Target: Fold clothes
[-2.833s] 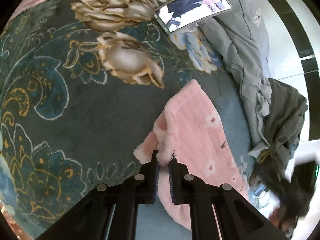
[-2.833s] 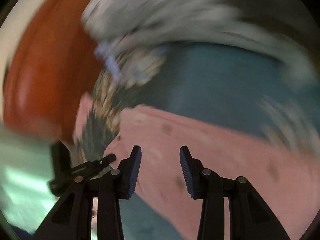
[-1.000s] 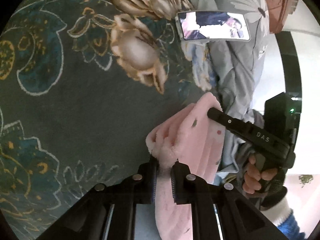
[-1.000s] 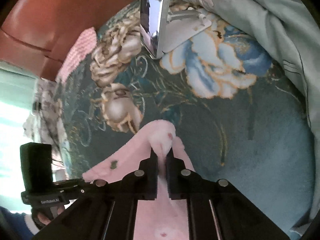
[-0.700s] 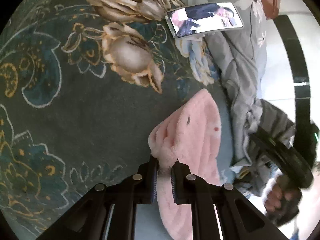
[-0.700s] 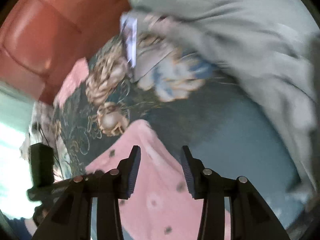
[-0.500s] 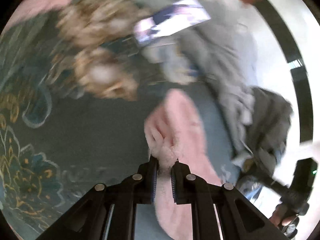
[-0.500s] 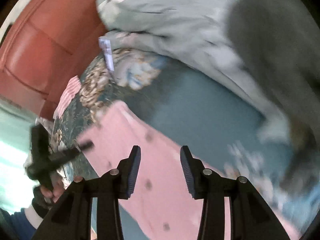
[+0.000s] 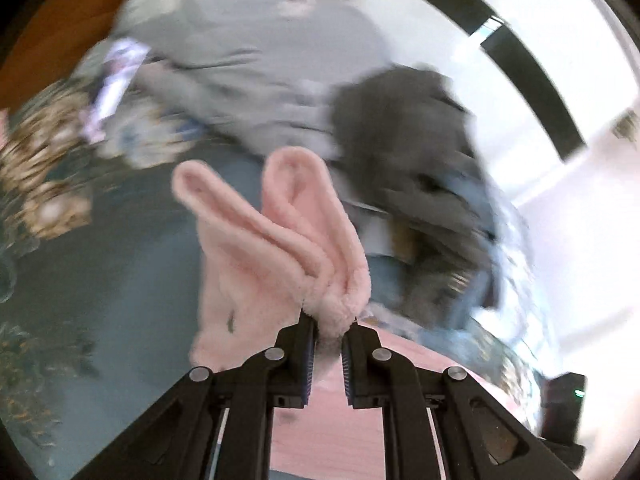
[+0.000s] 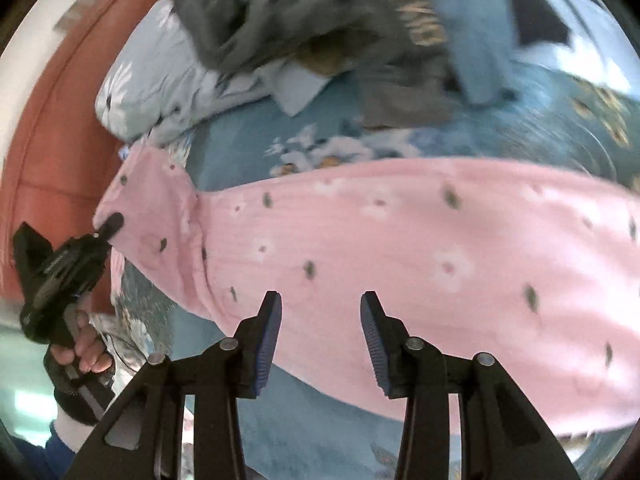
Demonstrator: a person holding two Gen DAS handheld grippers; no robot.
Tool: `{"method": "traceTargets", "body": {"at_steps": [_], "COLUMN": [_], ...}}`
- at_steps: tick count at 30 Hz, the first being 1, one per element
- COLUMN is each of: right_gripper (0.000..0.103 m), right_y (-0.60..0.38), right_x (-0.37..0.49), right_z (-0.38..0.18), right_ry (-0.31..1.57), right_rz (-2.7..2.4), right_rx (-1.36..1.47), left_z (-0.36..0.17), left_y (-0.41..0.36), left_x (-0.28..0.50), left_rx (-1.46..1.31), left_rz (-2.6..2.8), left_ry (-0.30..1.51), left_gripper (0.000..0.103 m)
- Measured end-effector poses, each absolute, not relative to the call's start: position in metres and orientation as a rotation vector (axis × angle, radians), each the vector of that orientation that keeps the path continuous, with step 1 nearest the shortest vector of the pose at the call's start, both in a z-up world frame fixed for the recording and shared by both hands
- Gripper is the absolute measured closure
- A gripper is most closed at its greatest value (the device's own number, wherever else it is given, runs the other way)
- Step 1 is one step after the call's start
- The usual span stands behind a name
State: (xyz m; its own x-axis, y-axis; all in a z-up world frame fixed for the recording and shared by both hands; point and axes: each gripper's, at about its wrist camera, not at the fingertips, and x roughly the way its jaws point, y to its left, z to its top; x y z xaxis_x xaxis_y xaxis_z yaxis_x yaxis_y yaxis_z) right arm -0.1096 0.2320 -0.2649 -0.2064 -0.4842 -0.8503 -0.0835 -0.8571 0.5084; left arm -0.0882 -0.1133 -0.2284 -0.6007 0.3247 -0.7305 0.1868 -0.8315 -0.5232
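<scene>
pinching a bunched fold of the pink fleece garment (image 9: 280, 240) in my left gripper (image 9: 328, 340), jaws nearly together with the fabric squeezed between the pads and two fluffy loops sticking up past the tips. my right gripper (image 10: 320, 320) is released: its jaws have just been opening, pads stand apart with nothing between them, hovering over the flat part of the same pink garment (image 10: 400, 240). from the right wrist view the garment lies stretched across the blue floral bedspread (image 10: 320, 440), dotted with small dark specks and pale flowers, one end lifted toward the left gripper (image 10: 108, 226), which my left hand (image 10: 86, 350) grips by the handle. beyond the garment: a heap of dark grey clothes (image 10: 304, 12) with a light blue piece (image 10: 472, 32) beside it, and a pale grey floral quilt (image 10: 160, 92) rumpled against a reddish headboard (image 10: 60, 120). left wrist view is motion-blurred, details of the bedspread pattern unreadable.
</scene>
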Motion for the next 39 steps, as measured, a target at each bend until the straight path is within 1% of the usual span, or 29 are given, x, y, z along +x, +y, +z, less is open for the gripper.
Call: {"method": "traceTargets", "body": {"at_steps": [2, 6, 11, 14, 16, 17, 20, 21, 22, 24, 26, 28, 29, 30, 32, 36, 39], "right_gripper": [0.061, 0.061, 0.061, 0.061, 0.061, 0.061, 0.061, 0.061, 0.061, 0.058, 0.058, 0.055, 0.045, 0.043, 0.043, 0.043, 0.043], "right_y": [0.252, 0.296, 0.348, 0.365, 0.375, 0.377, 0.38, 0.379, 0.376, 0.367, 0.356, 0.345, 0.34, 0.335, 0.327, 0.315, 0.312], "right_x": [-0.097, -0.073, -0.04, -0.028, -0.021, -0.021, -0.024, -0.027, -0.031, -0.044, -0.056, -0.066, -0.071, -0.073, -0.078, -0.081, -0.08], "right_z": [-0.265, -0.268, -0.281, -0.287, -0.29, -0.292, -0.297, -0.298, -0.3, -0.306, -0.312, -0.32, -0.323, -0.325, -0.329, -0.335, -0.335], "right_ry": [-0.724, -0.826, -0.977, -1.032, -1.064, -1.08, -1.127, -1.137, -1.144, -1.13, -1.114, -1.113, -1.112, -1.108, -1.09, -0.995, -1.047], "right_rz": [-2.172, -2.218, -2.27, -2.272, -2.271, -2.267, -2.246, -2.23, -2.21, -2.172, -2.135, -2.089, -2.07, -2.059, -2.045, -2.09, -2.083], "right_rx": [1.774, 1.764, 1.782, 1.783, 1.78, 1.775, 1.75, 1.731, 1.715, 1.705, 1.7, 1.704, 1.706, 1.709, 1.725, 1.797, 1.78], "left_z": [-0.217, -0.225, -0.283, -0.312, -0.324, -0.329, -0.331, -0.331, -0.331, -0.324, -0.313, -0.302, -0.297, -0.296, -0.301, -0.322, -0.332], "left_y": [-0.071, 0.023, 0.109, 0.136, 0.147, 0.146, 0.133, 0.127, 0.121, 0.105, 0.088, 0.064, 0.051, 0.035, 0.004, -0.034, -0.04], "left_x": [-0.091, -0.087, -0.078, -0.07, -0.066, -0.064, -0.059, -0.056, -0.054, -0.047, -0.042, -0.039, -0.038, -0.038, -0.041, -0.049, -0.051], "left_rx": [-1.342, -1.394, -1.594, -1.7, -1.763, -1.798, -1.86, -1.88, -1.901, -1.921, -1.929, -1.946, -1.96, -1.981, -2.055, -2.184, -2.228], "left_rz": [2.53, 2.339, 2.161, 2.101, 2.074, 2.065, 2.016, 1.993, 1.97, 1.949, 1.992, 2.107, 2.166, 2.22, 2.308, 2.342, 2.336], "left_ry": [-0.781, -0.597, -0.441, -0.402, -0.401, -0.426, -0.54, -0.572, -0.602, -0.655, -0.622, -0.556, -0.531, -0.532, -0.565, -0.682, -0.698], "left_gripper": [0.091, 0.091, 0.09, 0.09, 0.088, 0.087, 0.074, 0.063, 0.055, 0.052, 0.049, 0.047, 0.046, 0.045, 0.045, 0.045, 0.045]}}
